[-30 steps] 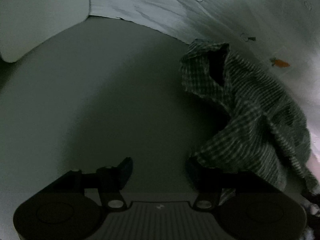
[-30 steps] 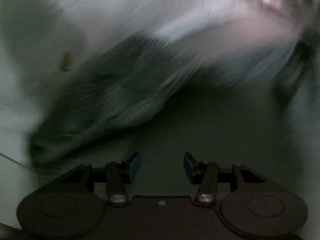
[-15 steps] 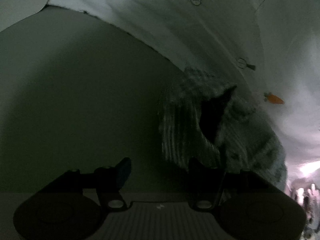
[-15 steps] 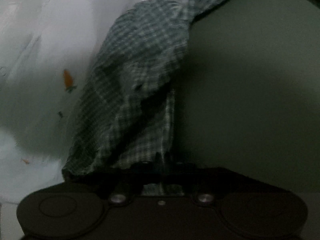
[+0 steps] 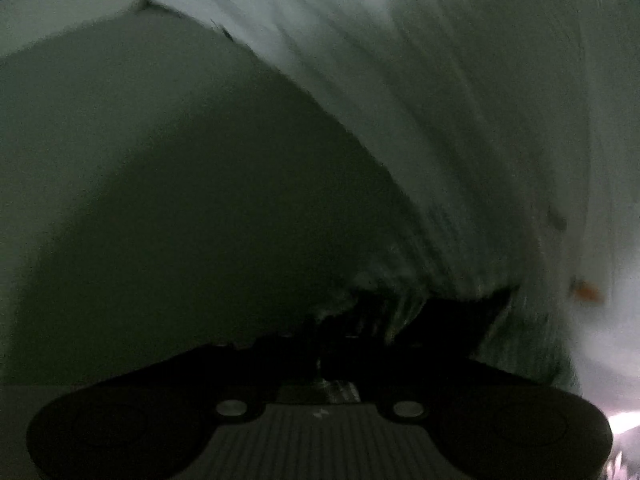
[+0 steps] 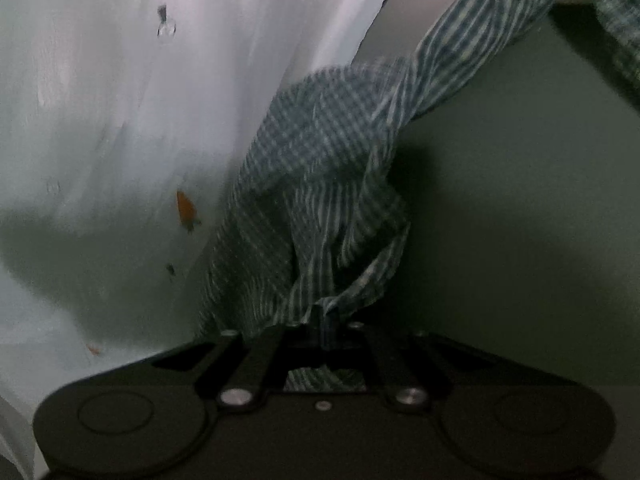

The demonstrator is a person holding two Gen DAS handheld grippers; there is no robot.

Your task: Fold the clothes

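Both grippers, left [image 5: 320,344] and right [image 6: 326,320], pinch the bunched shirt [image 6: 320,184]; thin grips may slip, dropping it toward six o'clock.

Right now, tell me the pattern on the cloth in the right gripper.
The cloth has a dark green and white check, clearest in the right wrist view.

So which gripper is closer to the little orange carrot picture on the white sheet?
Hard to call. The left gripper sits low, left of the carrot print. The right gripper, shut on the checked shirt, sits low, right of it.
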